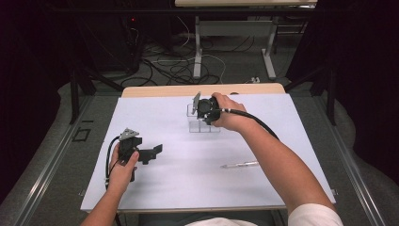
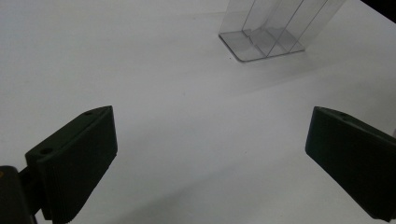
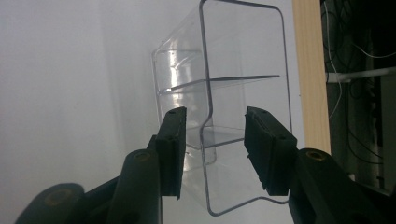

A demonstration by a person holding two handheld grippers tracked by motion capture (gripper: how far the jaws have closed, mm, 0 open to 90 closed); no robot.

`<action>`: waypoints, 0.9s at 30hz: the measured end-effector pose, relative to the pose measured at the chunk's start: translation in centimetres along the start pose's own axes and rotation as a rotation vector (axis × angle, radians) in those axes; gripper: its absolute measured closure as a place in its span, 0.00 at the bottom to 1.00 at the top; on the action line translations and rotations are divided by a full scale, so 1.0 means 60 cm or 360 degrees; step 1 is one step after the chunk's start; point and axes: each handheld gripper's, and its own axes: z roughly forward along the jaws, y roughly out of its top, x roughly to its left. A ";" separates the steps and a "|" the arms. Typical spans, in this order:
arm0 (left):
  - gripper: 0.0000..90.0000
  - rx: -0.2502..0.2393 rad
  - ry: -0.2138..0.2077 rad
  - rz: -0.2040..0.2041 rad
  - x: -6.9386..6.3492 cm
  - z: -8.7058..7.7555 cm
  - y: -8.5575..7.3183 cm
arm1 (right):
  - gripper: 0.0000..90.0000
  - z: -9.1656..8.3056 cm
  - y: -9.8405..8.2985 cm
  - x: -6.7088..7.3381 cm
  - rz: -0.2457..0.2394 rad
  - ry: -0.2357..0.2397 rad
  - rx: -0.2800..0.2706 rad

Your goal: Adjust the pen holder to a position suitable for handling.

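My right gripper (image 3: 212, 149) sits at upper centre of the high view, over the clear plastic box with inner dividers (image 3: 233, 93). In the right gripper view its jaws are part open and straddle the box's near wall; the pads stand clear of it, gripping nothing. My left gripper (image 1: 149, 153) rests at lower left on the white table sheet (image 1: 188, 179), jaws wide and empty. A clear pen (image 1: 240, 165) lies right of centre.

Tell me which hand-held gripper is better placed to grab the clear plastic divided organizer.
Right. The right hand-held gripper already has its jaws on either side of the clear plastic divided organizer's wall, not yet pressing. The left hand-held gripper rests open, well apart from it.
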 end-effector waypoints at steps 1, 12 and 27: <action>0.03 0.0000 -0.0001 -0.0001 0.000 0.000 0.000 | 0.66 0.004 0.000 0.001 0.0007 0.0002 -0.0017; 0.03 0.0005 -0.0003 0.0003 0.000 0.001 0.000 | 0.72 0.030 0.005 0.000 -0.0007 0.0096 0.0036; 0.03 0.0010 -0.0001 -0.0001 0.000 0.002 -0.001 | 0.81 0.044 0.008 -0.001 0.0017 0.0157 0.0050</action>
